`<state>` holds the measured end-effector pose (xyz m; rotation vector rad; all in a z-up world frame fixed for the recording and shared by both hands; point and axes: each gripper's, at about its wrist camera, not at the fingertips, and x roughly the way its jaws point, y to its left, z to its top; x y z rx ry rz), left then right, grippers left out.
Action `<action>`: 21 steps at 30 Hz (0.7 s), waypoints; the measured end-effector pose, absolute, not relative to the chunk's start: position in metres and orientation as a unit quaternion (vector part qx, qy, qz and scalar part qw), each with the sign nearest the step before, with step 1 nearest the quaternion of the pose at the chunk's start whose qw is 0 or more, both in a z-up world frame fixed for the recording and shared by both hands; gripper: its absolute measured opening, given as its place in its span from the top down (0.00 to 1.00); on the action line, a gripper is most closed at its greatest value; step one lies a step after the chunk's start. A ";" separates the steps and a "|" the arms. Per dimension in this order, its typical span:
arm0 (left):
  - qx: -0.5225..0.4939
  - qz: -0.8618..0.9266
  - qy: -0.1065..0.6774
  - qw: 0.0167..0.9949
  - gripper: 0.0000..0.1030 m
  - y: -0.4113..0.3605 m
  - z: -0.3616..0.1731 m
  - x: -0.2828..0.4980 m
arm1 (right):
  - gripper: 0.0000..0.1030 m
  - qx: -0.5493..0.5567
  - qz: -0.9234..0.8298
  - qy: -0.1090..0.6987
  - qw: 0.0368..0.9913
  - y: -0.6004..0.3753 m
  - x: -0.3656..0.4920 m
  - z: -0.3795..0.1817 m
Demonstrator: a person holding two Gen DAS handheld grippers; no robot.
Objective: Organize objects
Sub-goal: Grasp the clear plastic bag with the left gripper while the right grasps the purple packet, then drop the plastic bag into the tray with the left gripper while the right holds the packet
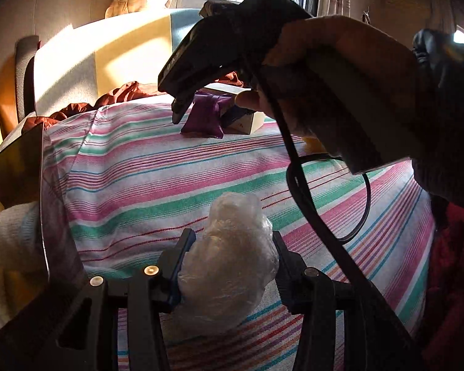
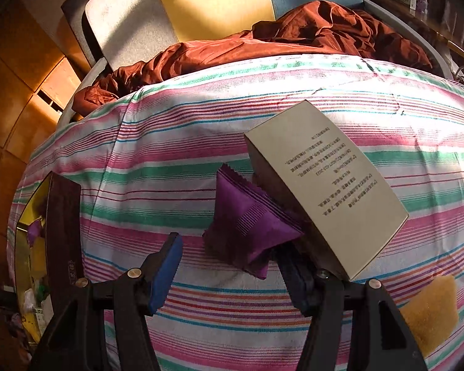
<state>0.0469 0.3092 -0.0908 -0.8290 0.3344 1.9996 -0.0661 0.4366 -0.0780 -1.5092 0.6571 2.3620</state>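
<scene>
My left gripper [image 1: 232, 253] is shut on a crumpled clear plastic bag [image 1: 232, 256] just above the striped bedsheet [image 1: 157, 173]. My right gripper [image 2: 232, 262] is open, its jaws wide apart; a purple sachet [image 2: 247, 219] lies between and ahead of them, leaning against a beige printed box [image 2: 328, 191]. In the left wrist view the right gripper [image 1: 178, 114] hangs over the same purple sachet [image 1: 204, 117] and box [image 1: 247, 120] at the far side of the bed. A dark box with yellow lining [image 2: 62, 232] stands at the left.
A rust-brown blanket [image 2: 294, 40] is bunched at the bed's far end against a padded headboard [image 2: 201, 0]. A yellow sponge [image 2: 433, 312] lies at the right. A black cable [image 1: 300, 185] hangs from the right gripper. The dark box also shows at left [image 1: 15, 167].
</scene>
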 end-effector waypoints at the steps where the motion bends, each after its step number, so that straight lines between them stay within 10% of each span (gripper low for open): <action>1: -0.337 0.811 0.134 0.459 0.53 0.309 -0.091 0.047 | 0.52 -0.518 0.817 0.212 0.140 0.436 -0.069 -0.078; 11: -0.340 0.809 0.128 0.462 0.53 0.308 -0.091 0.044 | 0.57 -0.581 0.803 0.099 0.092 0.405 -0.028 -0.069; 21: -0.340 0.809 0.128 0.462 0.53 0.308 -0.092 0.042 | 0.57 -0.566 0.803 0.148 0.110 0.421 0.037 -0.077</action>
